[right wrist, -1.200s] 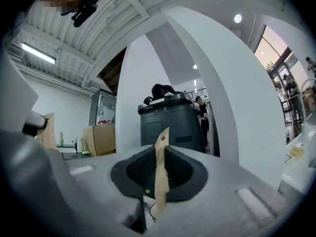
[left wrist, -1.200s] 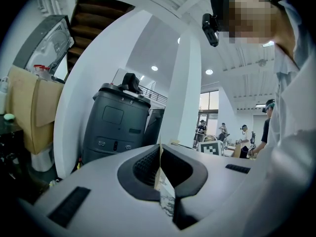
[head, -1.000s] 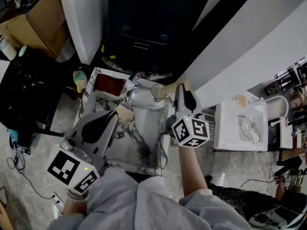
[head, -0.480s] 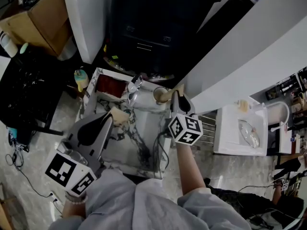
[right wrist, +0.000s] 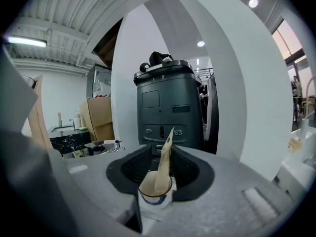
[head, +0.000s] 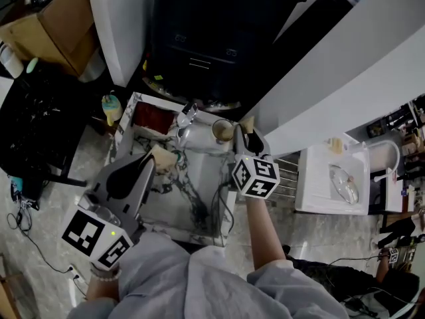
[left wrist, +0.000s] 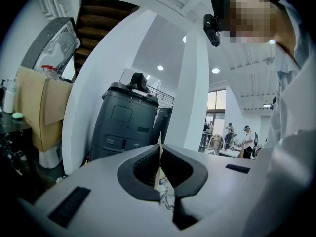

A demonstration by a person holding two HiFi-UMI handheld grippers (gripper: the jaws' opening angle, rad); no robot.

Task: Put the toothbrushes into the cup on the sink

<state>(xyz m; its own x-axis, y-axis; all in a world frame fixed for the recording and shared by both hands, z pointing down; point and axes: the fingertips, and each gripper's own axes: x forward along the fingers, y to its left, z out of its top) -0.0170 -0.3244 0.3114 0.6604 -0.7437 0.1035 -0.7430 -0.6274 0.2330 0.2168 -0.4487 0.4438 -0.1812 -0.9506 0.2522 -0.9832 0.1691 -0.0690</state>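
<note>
A white cup (head: 221, 131) stands on the back rim of the marble sink (head: 199, 208), right of the faucet (head: 184, 120). My right gripper (head: 248, 138) hovers just right of the cup. In the right gripper view its jaws are opening around the cup (right wrist: 155, 195), and a tan-packaged toothbrush (right wrist: 164, 158) stands in that cup, free of the pads. My left gripper (head: 157, 161) hangs over the sink's left side, shut on a second tan toothbrush (head: 165, 157). That toothbrush shows as a thin edge (left wrist: 158, 168) between the jaws (left wrist: 159, 151).
A dark grey machine (head: 196, 42) and white pillars (head: 119, 25) rise behind the sink. A red item (head: 151, 117) lies at the sink's back left, with a small yellow bottle (head: 110, 109) beside it. A metal rack (head: 287, 173) and a white basin (head: 332, 178) sit to the right.
The right gripper carried its toothbrush left to the cup and its jaws have spread, leaving the toothbrush standing in the cup. The left gripper has barely moved.
</note>
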